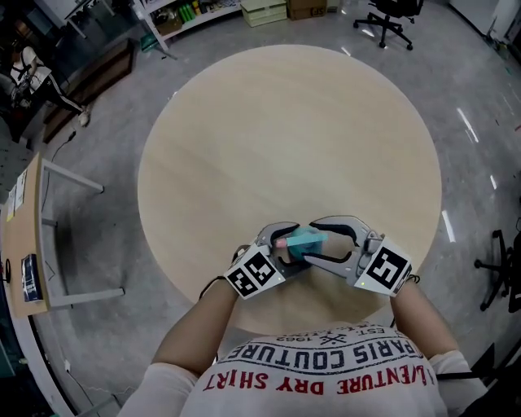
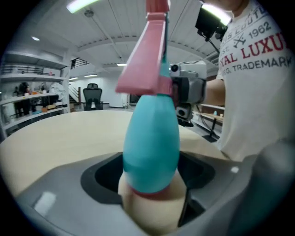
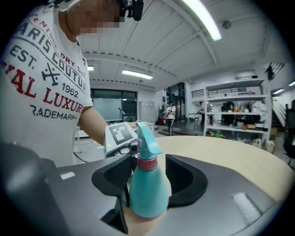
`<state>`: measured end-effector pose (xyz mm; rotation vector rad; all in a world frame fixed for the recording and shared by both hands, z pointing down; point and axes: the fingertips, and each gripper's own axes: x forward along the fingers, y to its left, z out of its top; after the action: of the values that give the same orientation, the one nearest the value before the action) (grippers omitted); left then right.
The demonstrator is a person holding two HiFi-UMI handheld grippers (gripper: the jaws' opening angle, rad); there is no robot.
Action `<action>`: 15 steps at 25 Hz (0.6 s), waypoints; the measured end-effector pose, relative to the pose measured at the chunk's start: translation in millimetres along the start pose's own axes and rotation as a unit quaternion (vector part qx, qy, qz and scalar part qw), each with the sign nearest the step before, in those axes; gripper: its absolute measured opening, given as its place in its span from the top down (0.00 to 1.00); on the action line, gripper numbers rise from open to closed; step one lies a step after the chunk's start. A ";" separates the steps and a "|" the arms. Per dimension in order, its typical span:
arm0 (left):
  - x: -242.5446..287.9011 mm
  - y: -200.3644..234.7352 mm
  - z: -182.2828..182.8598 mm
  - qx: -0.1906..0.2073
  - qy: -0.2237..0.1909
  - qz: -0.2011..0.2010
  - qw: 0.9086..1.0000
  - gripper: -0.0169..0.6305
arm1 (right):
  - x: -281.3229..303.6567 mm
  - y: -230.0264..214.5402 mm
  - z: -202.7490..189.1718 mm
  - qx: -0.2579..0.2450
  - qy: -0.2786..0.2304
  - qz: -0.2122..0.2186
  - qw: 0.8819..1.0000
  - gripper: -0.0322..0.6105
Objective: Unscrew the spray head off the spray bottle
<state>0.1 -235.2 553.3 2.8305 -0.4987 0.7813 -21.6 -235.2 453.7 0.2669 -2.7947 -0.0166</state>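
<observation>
A round counter (image 1: pixel 285 122) of pale wood fills the middle of the head view, standing on a glossy grey floor (image 1: pixel 106 236). Over its near edge, close to a person in a white T-shirt (image 1: pixel 326 379) with red lettering, a teal spray bottle (image 1: pixel 308 241) is held between two tools. The left hand-held gripper (image 2: pixel 150 175) pinches the bottle's wide body, its jaws far apart around it. The right hand-held gripper (image 3: pixel 148 177) comes in from the right with its jaws spread on either side of the bottle's upper part — a gap shows at one pad, so it does not clamp. The spray head (image 3: pixel 146 136), teal with a pink collar, sits on the bottle's neck. Whether the bottle touches the counter cannot be told.

A black office chair (image 1: pixel 391 18) stands at the far right. White shelving (image 1: pixel 183 16) and boxes (image 1: pixel 264 12) line the far side, and a side desk (image 1: pixel 32 236) on white legs is at the left. The gripper views show a white ceiling (image 3: pixel 152 50) with long strip lights (image 3: pixel 203 20) — and more shelves (image 3: pixel 235 108) stocked with goods beyond the counter's far rim.
</observation>
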 end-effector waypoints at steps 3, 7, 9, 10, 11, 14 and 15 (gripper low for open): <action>-0.6 8.3 -1.6 -0.057 -0.003 0.083 0.995 0.41 | -10.9 -7.3 -3.2 0.073 -0.029 -0.092 0.993 0.61; -0.8 17.4 -1.5 -0.108 -0.001 0.176 0.978 0.41 | -6.2 -3.2 -1.2 0.113 -0.034 -0.140 0.983 0.65; -0.4 19.0 -0.5 -0.127 0.001 0.203 0.971 0.41 | -1.0 -3.3 1.7 0.104 -0.030 -0.153 0.982 0.65; -0.5 19.6 -0.3 -0.135 0.002 0.215 0.967 0.41 | 0.3 -5.6 2.5 0.101 -0.027 -0.162 0.981 0.66; -0.9 19.9 -0.3 -0.142 0.003 0.225 0.964 0.41 | 0.9 -8.1 2.8 0.097 -0.023 -0.172 0.980 0.69; -1.5 19.6 -0.9 -0.156 0.002 0.244 0.957 0.41 | 2.3 -10.7 2.7 0.084 -0.020 -0.184 0.979 0.74; -1.4 19.5 -1.1 -0.156 0.002 0.243 0.957 0.41 | 2.6 -10.3 2.6 0.080 -0.020 -0.183 0.980 0.74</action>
<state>-8.6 -252.7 554.8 2.4340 -1.2297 0.7022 -23.1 -245.9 451.7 0.8239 -2.7484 0.1184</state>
